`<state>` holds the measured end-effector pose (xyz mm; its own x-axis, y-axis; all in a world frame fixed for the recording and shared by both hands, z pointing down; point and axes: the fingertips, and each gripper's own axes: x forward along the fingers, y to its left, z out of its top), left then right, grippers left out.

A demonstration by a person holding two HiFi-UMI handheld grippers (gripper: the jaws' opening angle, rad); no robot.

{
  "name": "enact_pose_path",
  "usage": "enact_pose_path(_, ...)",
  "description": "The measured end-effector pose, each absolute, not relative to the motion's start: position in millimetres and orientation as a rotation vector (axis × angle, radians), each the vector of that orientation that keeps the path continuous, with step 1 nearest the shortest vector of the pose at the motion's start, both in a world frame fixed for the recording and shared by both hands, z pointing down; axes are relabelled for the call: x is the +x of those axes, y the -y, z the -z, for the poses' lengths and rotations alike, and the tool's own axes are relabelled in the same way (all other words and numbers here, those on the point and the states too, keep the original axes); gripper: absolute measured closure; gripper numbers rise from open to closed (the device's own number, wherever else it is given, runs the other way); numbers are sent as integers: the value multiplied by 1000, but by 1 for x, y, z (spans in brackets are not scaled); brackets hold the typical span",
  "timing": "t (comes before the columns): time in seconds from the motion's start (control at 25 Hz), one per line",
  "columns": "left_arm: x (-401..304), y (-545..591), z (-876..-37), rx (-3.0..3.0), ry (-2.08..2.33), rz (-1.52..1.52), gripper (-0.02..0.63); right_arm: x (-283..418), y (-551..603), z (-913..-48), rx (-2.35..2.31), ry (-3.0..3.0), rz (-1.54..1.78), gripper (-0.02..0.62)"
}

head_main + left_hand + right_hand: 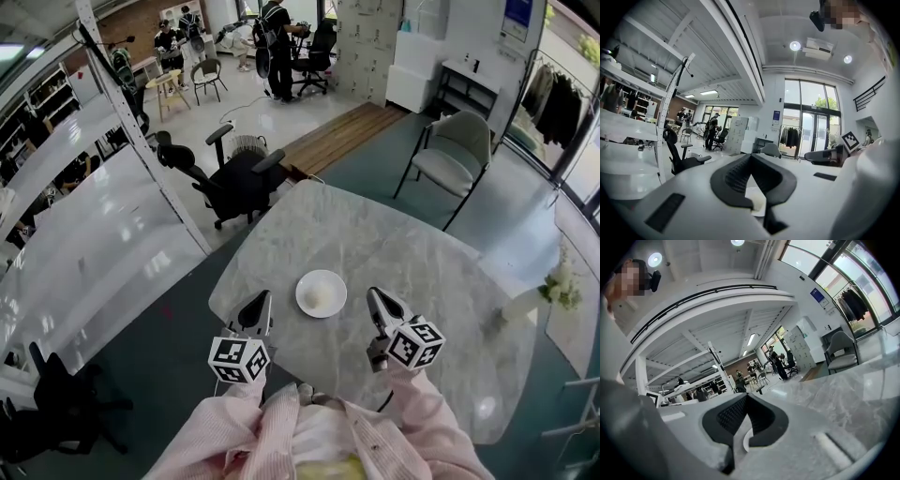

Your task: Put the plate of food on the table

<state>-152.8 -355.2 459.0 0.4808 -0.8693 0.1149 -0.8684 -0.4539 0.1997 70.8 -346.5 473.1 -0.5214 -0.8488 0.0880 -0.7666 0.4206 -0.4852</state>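
Pink sleeves (246, 433), round white plate (306, 284), pale food (320, 298)

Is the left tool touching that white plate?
Apart. The head view shows bare table between the left tool and the plate.

A small round white plate (323, 277) lies flat on the grey marbled table (422, 272), toward its near edge. A pale, rounded lump of food (319, 298) sits at its middle.
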Motion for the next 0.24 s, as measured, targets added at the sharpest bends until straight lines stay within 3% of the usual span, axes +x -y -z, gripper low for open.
enact_pose_path(0.24,-153,355,-463,2483,1516,-4,609,84,345,-476,-1464,-2498,689,591)
